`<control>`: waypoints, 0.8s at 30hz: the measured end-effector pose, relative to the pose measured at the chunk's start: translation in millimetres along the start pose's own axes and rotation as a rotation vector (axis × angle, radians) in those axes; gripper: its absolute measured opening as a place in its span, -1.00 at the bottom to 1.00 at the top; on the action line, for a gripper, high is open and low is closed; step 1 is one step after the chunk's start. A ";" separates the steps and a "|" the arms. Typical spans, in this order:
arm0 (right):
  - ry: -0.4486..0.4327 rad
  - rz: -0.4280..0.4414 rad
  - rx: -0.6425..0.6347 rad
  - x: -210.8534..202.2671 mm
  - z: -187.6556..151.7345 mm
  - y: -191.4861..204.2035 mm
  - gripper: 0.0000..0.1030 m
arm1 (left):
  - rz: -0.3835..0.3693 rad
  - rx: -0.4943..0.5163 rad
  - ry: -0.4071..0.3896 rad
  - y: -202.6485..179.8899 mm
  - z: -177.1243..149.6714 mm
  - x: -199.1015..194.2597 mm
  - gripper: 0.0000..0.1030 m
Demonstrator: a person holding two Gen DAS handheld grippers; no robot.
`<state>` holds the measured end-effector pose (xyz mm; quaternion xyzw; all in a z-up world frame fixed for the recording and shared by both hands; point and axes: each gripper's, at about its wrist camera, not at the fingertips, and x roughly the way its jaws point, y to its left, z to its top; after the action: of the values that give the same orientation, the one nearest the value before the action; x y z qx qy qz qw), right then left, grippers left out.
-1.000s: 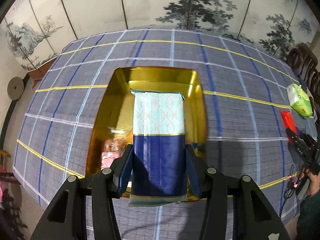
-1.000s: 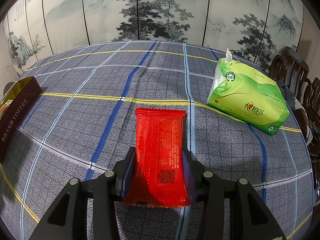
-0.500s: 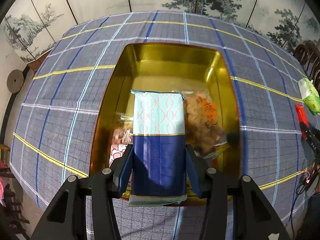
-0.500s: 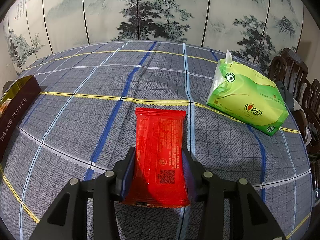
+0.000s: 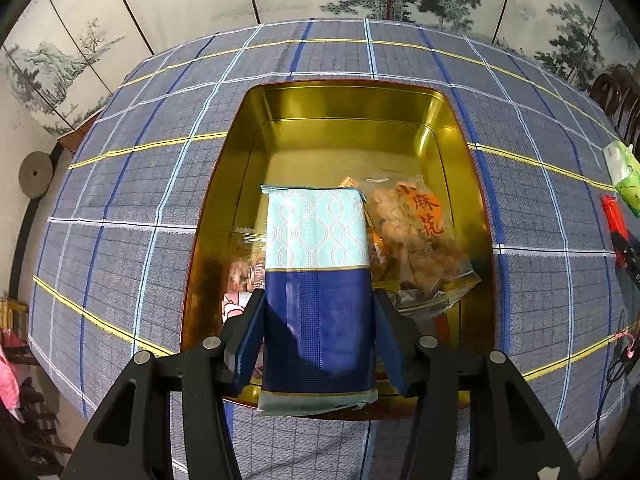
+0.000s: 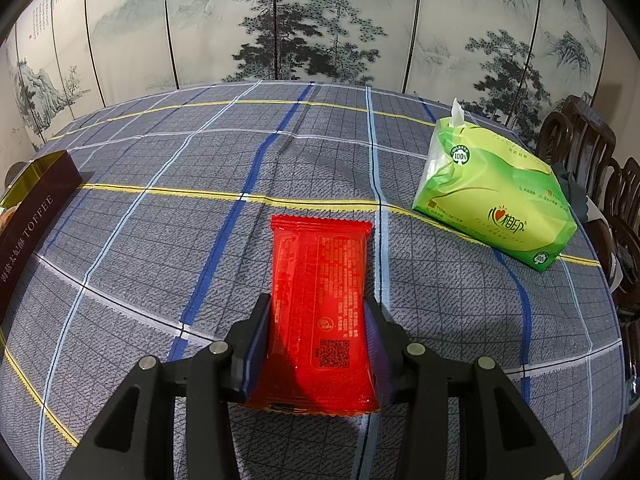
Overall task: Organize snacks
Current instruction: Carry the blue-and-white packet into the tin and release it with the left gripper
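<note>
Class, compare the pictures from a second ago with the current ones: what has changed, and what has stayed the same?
The left gripper carried the blue packet down over the gold tin, and its jaws have just been opening, pads drawing off the packet. The right gripper stayed still, clamped on the red packet; the green tissue pack is unmoved.

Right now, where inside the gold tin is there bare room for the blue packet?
The tin's far half is bare, bordered by its back wall. The near half is crowded: an orange-labelled snack bag on the right, a pink packet on the left.
</note>
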<state>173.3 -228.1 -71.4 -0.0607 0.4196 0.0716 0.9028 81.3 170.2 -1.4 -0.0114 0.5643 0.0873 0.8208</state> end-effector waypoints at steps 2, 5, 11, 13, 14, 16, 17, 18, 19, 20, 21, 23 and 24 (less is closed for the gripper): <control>0.000 0.001 0.001 0.0 0.0 -0.3 -0.11 | 0.000 0.002 -0.001 0.1 0.2 -0.1 -0.01; 0.000 0.001 0.001 -0.2 -1.0 1.1 -0.11 | 0.001 0.003 -0.009 0.0 0.9 -2.3 0.01; 0.001 0.005 0.005 0.5 -1.9 -0.1 -0.11 | 0.009 0.003 -0.034 0.4 3.7 -11.8 0.14; 0.001 0.007 0.008 1.3 -1.8 -1.0 -0.11 | 0.013 0.004 -0.041 0.4 3.6 -14.9 0.14; 0.001 0.007 0.008 1.8 -1.7 -1.2 -0.11 | 0.015 0.004 -0.045 0.0 3.3 -16.9 0.14; 0.001 0.007 0.008 2.0 -1.7 -1.3 -0.11 | 0.017 0.002 -0.052 0.0 3.4 -20.3 0.14; 0.001 0.008 0.008 2.1 -1.7 -1.2 -0.11 | 0.017 -0.001 -0.056 0.5 3.3 -22.2 0.15; 0.001 0.008 0.008 2.1 -1.8 -1.0 -0.11 | 0.017 -0.003 -0.061 0.5 2.9 -24.1 0.16; 0.001 0.007 0.007 2.1 -1.7 -1.1 -0.11 | 0.016 -0.008 -0.067 0.9 2.4 -26.8 0.18; 0.001 0.007 0.006 2.0 -1.8 -1.0 -0.11 | 0.014 -0.012 -0.070 0.9 1.9 -28.6 0.20; 0.001 0.006 0.008 2.0 -1.7 -1.1 -0.11 | 0.011 -0.016 -0.074 1.0 1.1 -30.7 0.20; 0.006 0.005 0.007 2.1 -0.9 -1.2 -0.12 | 0.006 -0.022 -0.083 1.0 -1.4 -35.0 0.23; 0.008 0.004 0.008 2.2 -0.5 -1.3 -0.13 | 0.006 -0.023 -0.086 0.6 -2.4 -36.5 0.24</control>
<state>174.6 -229.3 -73.4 -0.0564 0.4238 0.0713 0.9012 66.3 165.7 31.6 -0.0154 0.5277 0.0965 0.8438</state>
